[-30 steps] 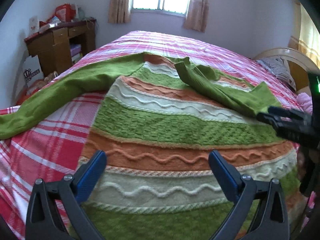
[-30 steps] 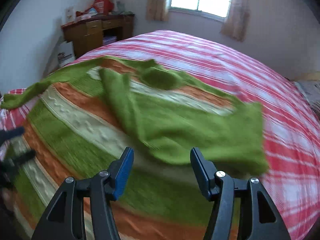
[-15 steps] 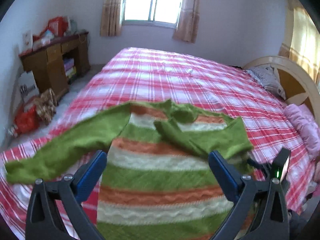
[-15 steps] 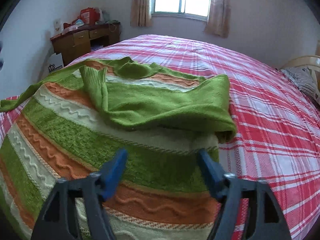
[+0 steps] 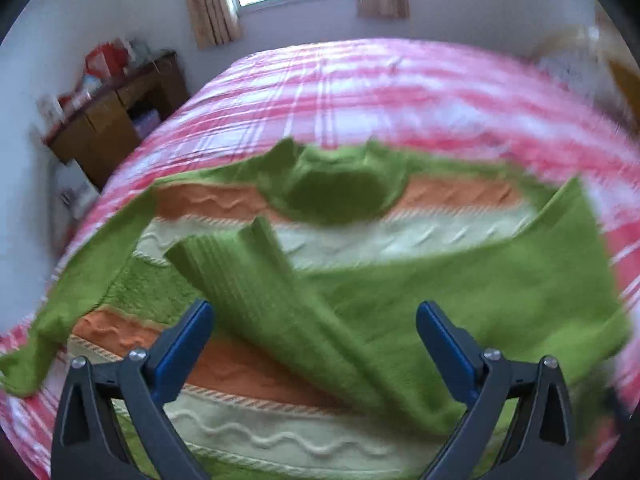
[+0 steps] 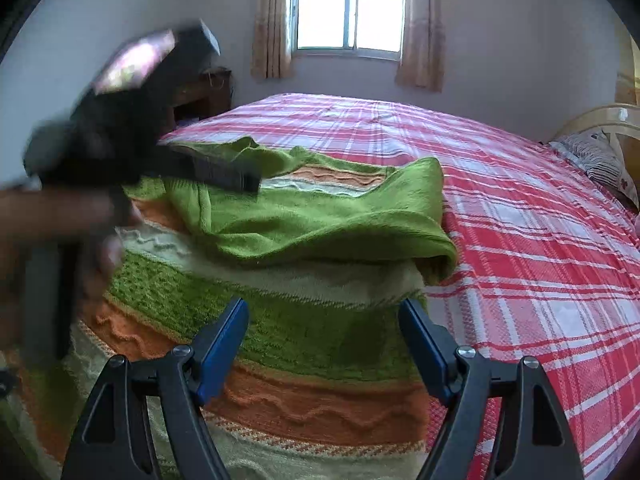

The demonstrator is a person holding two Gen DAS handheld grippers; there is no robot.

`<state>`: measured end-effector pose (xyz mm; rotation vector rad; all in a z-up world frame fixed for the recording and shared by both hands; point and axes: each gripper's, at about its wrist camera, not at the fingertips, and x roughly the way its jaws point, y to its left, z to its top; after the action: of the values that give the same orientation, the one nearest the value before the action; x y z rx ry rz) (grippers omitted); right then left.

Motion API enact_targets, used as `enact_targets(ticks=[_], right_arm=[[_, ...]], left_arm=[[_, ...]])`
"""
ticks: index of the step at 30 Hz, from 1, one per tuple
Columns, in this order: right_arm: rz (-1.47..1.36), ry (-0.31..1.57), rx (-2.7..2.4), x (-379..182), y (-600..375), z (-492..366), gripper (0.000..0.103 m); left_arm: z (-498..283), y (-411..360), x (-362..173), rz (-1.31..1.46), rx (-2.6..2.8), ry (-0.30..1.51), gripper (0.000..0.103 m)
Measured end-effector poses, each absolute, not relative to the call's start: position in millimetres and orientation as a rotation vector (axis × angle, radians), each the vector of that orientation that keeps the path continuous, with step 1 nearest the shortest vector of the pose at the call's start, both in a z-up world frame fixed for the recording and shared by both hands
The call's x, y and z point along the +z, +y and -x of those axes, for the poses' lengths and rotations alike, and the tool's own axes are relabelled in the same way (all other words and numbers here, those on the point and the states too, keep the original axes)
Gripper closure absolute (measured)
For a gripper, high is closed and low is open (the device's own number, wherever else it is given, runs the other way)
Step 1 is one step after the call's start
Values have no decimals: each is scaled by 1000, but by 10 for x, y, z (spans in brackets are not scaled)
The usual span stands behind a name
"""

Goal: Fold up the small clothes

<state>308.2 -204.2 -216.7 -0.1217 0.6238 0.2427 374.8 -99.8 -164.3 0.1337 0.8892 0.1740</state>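
Note:
A striped knit sweater (image 5: 360, 240), green, orange and cream, lies flat on the bed. Its right sleeve (image 5: 420, 304) is folded across the chest; its left sleeve (image 5: 80, 280) stretches out to the left. My left gripper (image 5: 314, 320) is open and empty, hovering over the folded sleeve. My right gripper (image 6: 322, 320) is open and empty above the sweater's (image 6: 280, 312) right side. The folded sleeve (image 6: 320, 216) lies ahead of it. The left gripper (image 6: 236, 174) shows blurred in the right wrist view, over the collar area.
The bed has a red and white plaid sheet (image 6: 540, 240). A wooden desk (image 5: 112, 120) with clutter stands by the left wall. A pillow and headboard (image 6: 604, 152) are at the right. A window (image 6: 348, 8) is at the back.
My left gripper has swung forward and rightwards over the sweater, now above the folded sleeve near the collar. My right gripper drew back slightly and stays open. The sweater lies unchanged.

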Motion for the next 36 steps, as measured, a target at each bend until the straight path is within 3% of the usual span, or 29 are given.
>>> enact_targets(ticks=[4, 10, 20, 23, 24, 25, 29, 30, 31, 33, 36], right_arm=[[112, 614, 242, -2152, -2055, -3073, 25], [122, 599, 232, -2136, -2052, -3054, 25], [131, 602, 217, -2150, -2035, -3025, 25], [131, 601, 216, -2151, -2039, -3024, 25], [125, 596, 219, -2146, -2048, -3016, 25], [118, 589, 223, -2136, -2064, -3008, 25], [-105, 514, 334, -1858, -2535, -2902, 25], [-123, 504, 329, -1797, -2644, -2912, 30], [-118, 506, 316, -1725, -2768, -2967, 46], [-78, 543, 314, -1649, -2905, -3149, 63], [52, 572, 354, -1619, -2914, -3405, 63]], left_arm=[[-3440, -768, -1667, -265, 232, 858, 0], [-3051, -77, -1643, -202, 302, 885, 0], [-3151, 181, -1349, 228, 69, 839, 0], [-3442, 185, -1461, 257, 36, 870, 17], [-3578, 169, -1541, 263, 8, 893, 26], [-3641, 140, -1613, 258, 5, 908, 46], [-3759, 48, -1710, 225, -9, 899, 59], [-3743, 39, -1711, 225, -30, 894, 72], [-3726, 19, -1726, 233, -58, 890, 77], [-3692, 49, -1739, 245, -59, 869, 77], [-3705, 84, -1750, 266, -56, 860, 77]])
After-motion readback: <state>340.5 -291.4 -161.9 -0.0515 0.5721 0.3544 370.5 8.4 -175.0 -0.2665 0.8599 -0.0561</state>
